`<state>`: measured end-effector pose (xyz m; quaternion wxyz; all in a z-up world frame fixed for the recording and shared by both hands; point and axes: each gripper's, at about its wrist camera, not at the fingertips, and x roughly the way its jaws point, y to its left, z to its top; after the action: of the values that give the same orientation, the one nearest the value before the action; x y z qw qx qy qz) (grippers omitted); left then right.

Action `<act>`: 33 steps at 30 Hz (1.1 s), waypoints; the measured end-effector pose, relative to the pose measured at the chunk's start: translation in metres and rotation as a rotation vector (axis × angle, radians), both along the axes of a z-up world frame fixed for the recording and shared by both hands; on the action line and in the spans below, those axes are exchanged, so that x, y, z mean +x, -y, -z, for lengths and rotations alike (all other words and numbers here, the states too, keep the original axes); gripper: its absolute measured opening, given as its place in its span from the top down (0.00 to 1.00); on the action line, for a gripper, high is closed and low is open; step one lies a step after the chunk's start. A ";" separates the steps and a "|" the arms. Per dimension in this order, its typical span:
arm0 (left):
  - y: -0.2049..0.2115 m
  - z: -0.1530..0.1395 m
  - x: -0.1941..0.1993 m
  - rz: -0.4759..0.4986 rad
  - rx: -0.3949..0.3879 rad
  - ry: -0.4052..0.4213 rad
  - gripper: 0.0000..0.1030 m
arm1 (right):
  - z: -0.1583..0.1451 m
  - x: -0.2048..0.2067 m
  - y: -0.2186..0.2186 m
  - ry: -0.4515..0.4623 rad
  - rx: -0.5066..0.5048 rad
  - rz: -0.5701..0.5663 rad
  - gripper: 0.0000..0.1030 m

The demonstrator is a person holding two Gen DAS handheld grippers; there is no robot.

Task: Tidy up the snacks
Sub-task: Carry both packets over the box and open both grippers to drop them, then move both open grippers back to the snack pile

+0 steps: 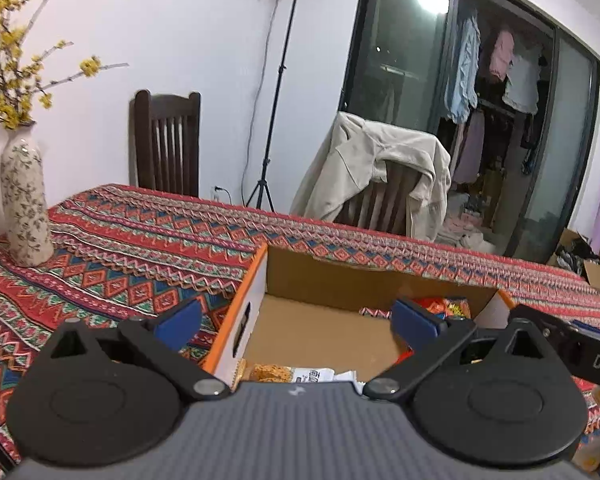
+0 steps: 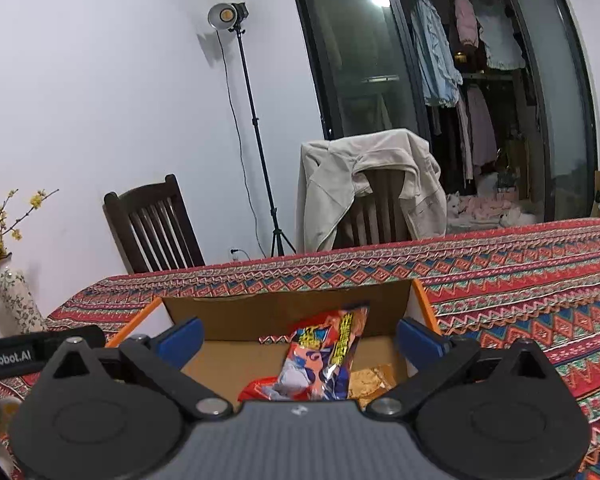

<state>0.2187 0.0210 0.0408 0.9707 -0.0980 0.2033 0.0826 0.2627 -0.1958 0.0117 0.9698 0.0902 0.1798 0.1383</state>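
The red snack packet [image 2: 324, 356] lies inside the open cardboard box [image 2: 284, 312], leaning up toward the box's far wall, with a clear packet of golden-brown snack [image 2: 370, 380] flat on the box floor just beside it, toward the right wall. From your left wrist view you see a white-labelled packet of crumbly bars [image 1: 288, 374] at the near edge of the box floor, and more red and orange wrappers [image 1: 440, 306] bunched in the far right corner. Your right gripper [image 2: 298, 338] hangs over the box with its blue pads [image 2: 182, 340] spread wide and nothing between them; the red packet sits below, free of both pads. Your left gripper [image 1: 296, 318] is likewise released, one pad outside the box's left wall, the other over its floor, gripping nothing. The box stands on a table under a red patterned cloth [image 1: 140, 240], well in from the far edge. A floral vase [image 1: 24, 204] with yellow blossoms stands near the table's left far corner.
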 end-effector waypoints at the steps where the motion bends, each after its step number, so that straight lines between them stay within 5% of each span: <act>1: 0.000 -0.004 -0.004 -0.001 -0.002 0.007 0.00 | -0.004 -0.005 0.000 0.005 -0.004 0.003 0.00; 11: 0.002 -0.015 -0.049 0.030 0.012 0.014 0.00 | -0.018 -0.067 0.008 0.046 -0.036 -0.043 0.00; 33: -0.014 0.048 -0.151 0.115 0.019 -0.095 0.00 | 0.053 -0.145 0.007 -0.154 -0.096 -0.136 0.00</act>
<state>0.0677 0.0350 -0.0072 0.9639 -0.0728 0.2538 0.0334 0.1181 -0.2028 -0.0408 0.9447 0.0414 0.2658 0.1875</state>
